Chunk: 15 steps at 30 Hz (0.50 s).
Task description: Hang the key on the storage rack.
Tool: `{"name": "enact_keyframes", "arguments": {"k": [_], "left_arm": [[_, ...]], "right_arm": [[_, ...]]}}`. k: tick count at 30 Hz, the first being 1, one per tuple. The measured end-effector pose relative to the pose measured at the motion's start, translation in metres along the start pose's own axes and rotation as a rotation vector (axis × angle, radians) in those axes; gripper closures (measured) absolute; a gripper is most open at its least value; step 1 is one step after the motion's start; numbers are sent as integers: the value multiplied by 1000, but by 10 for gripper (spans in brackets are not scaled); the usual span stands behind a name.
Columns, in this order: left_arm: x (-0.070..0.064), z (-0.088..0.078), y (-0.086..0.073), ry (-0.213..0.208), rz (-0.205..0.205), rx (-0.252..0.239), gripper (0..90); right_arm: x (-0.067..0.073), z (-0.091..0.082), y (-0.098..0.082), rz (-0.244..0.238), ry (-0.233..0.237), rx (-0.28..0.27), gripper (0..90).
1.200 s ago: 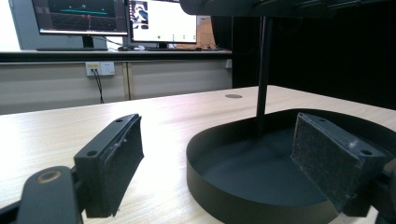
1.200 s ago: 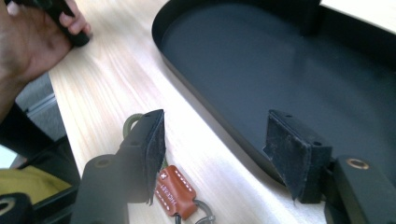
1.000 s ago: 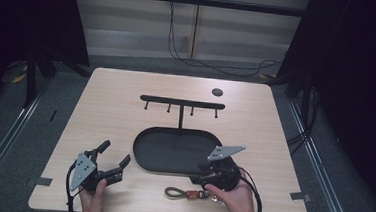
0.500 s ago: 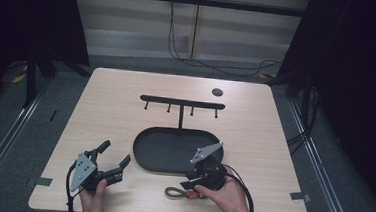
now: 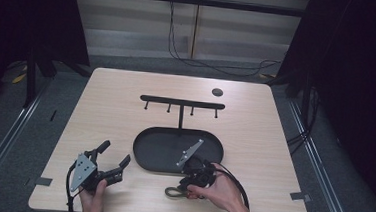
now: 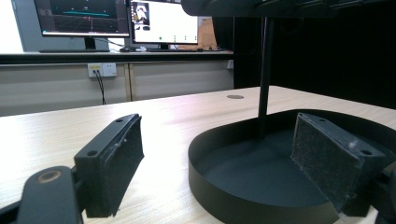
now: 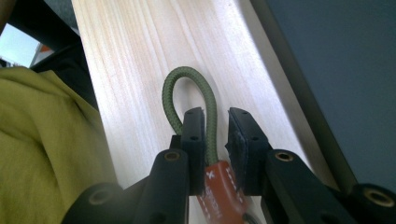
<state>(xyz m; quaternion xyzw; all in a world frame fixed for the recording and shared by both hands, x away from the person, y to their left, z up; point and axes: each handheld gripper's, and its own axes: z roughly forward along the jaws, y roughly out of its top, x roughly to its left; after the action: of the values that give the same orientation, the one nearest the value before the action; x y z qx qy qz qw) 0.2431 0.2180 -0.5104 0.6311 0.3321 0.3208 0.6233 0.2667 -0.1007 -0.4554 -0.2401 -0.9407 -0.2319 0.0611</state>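
Slid toward 9 o'clock onto green cord loop (image 7: 187, 100) at table (image 5: 125, 111) front edge; right gripper (image 7: 215, 140) jaws just narrowed around it, nearly pinching. Pickup seemed imminent. Left gripper (image 5: 108, 161) spread wide, idle.

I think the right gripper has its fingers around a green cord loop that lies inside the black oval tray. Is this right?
Not quite. The green cord loop lies on the wooden table, outside the black oval tray, near the table's front edge. The right gripper does have its fingers around it. The high view shows this.
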Motion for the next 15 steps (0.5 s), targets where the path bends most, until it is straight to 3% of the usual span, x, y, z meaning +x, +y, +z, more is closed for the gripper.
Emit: {"name": "enact_keyframes", "arguments": {"k": [11, 15], "left_arm": [[0, 0, 0, -5, -2, -2, 162], [0, 0, 0, -5, -3, -1, 162]], "right_arm": [[2, 16, 17, -53, -18, 124, 767], [3, 18, 19, -69, -11, 138, 788]]}}
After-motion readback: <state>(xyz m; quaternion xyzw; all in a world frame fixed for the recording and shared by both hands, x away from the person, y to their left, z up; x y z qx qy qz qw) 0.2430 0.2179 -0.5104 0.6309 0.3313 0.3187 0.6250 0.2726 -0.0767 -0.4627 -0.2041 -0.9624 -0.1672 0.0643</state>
